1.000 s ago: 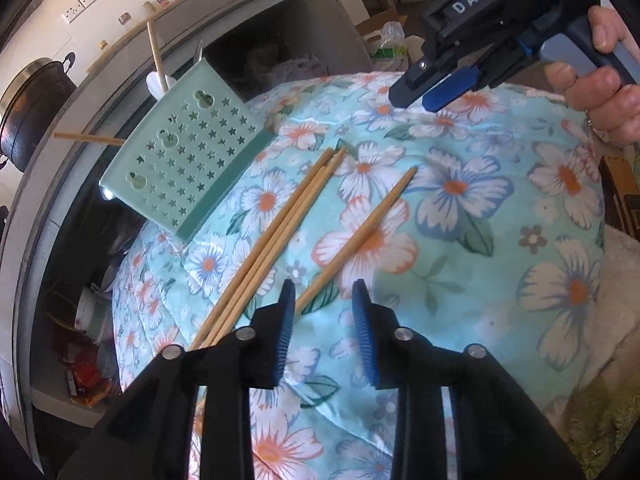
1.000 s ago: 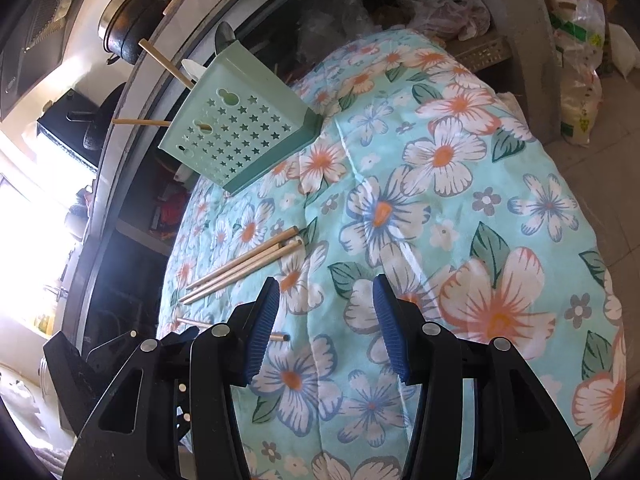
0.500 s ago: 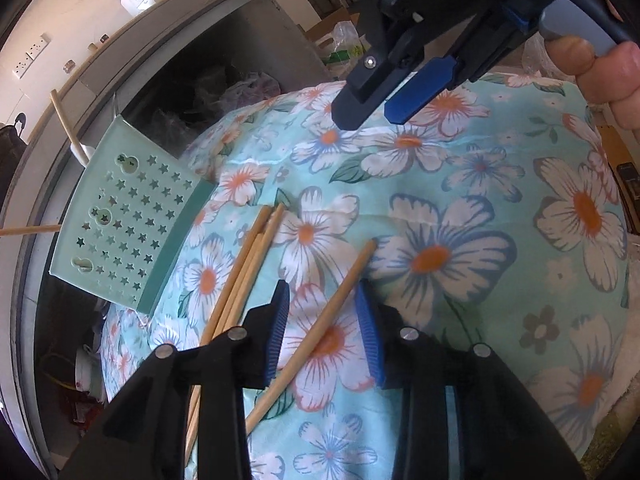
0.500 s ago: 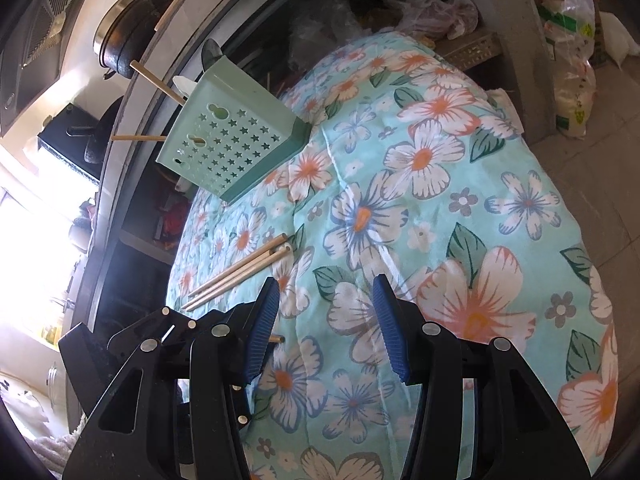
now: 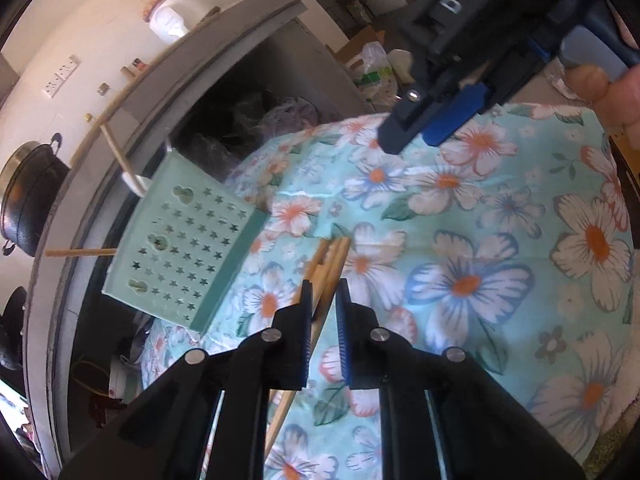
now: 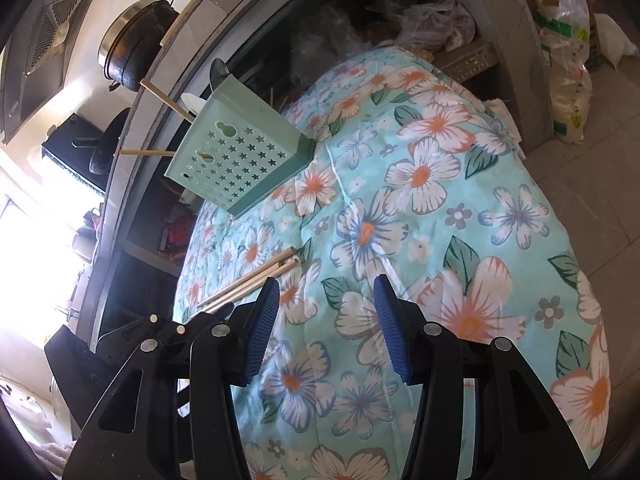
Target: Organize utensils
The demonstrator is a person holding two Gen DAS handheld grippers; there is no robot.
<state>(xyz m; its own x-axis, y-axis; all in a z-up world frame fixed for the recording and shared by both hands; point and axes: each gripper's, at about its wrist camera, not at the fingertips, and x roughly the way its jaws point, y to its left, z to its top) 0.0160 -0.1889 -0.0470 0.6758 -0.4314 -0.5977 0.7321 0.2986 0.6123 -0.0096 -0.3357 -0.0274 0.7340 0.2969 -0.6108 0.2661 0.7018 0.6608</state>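
L claw (image 5: 322, 312) has narrowed since 0.5 s ago, now pinching the chopsticks (image 5: 330, 266) lying on the floral cloth (image 5: 480, 232) near the green utensil holder (image 5: 188, 248), w/ R claw (image 6: 326, 320) wide apart, holding nothing.

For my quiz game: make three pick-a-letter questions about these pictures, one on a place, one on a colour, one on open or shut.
1. Where do the loose chopsticks lie? A on the flowery cloth B in a pot C on the floor
2. What colour is the star-holed holder? A red B green C black
3. The right gripper is: A open, empty B shut on a spoon C holding the holder
Answers: 1A, resting on cloth; 2B, its wall is green; 3A, jaws apart, nothing between.
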